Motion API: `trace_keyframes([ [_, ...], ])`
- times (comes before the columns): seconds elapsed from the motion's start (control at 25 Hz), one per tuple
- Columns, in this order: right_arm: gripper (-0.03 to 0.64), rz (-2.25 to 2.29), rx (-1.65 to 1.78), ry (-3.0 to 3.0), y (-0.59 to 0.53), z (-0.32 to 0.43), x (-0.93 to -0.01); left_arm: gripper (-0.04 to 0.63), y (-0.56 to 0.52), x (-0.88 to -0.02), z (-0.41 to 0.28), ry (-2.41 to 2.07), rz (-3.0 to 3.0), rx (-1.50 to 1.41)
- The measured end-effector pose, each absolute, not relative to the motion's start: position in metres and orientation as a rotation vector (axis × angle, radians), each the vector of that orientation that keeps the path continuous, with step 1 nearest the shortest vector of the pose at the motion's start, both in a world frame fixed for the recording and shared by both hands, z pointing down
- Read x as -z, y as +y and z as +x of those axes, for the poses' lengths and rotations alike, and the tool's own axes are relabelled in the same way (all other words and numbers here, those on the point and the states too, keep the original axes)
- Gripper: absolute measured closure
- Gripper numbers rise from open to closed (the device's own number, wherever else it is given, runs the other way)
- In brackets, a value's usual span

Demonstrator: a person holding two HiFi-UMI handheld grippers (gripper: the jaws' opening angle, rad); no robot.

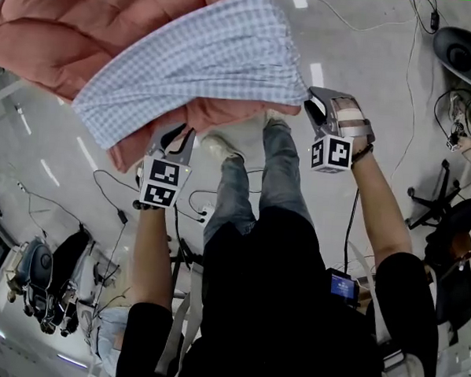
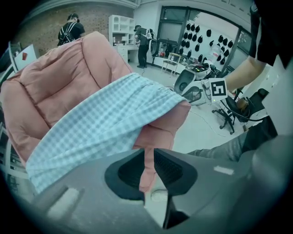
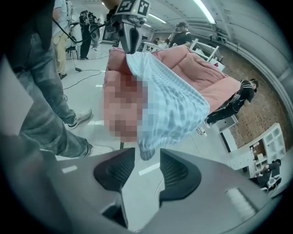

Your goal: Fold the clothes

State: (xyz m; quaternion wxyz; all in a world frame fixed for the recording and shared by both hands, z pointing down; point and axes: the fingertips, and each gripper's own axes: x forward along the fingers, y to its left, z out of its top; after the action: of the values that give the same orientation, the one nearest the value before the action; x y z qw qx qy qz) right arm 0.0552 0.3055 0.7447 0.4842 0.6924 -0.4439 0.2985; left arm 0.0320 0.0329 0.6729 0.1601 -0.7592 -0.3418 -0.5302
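Spreading stage, likely: left tongs (image 2: 147,155) clench the pink quilted padding (image 2: 59,87) — right tongs (image 3: 147,157) stand released beside the blue-checked cotton cloth (image 3: 178,105). Next: grip its corner.

Blue checked cloth (image 1: 203,60) draped diagonally over pink padded garment (image 1: 78,34); one end gathered; pink edge hanging beneath.

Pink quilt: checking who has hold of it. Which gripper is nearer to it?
Left. The left gripper has its jaws shut on the pink quilt's edge; the right gripper sits off it, jaws open at the checked cloth's corner.
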Motion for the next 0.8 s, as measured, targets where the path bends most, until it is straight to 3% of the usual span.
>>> trace_keyframes([
  [0.16, 0.452, 1.645, -0.711, -1.098, 0.302, 0.052, -0.749, 0.523, 0.031, -0.677, 0.033, -0.953, -2.186, 1.541],
  [0.32, 0.565, 1.7, -0.703, -1.074, 0.302, 0.063, -0.731, 0.523, 0.034, -0.681, 0.044, -0.94, -2.208, 1.532],
  [0.8, 0.577, 1.836, -0.785, -1.17, 0.321, 0.097, -0.651, 0.44, 0.036, -0.683, 0.09, -0.92, -1.913, 1.292],
])
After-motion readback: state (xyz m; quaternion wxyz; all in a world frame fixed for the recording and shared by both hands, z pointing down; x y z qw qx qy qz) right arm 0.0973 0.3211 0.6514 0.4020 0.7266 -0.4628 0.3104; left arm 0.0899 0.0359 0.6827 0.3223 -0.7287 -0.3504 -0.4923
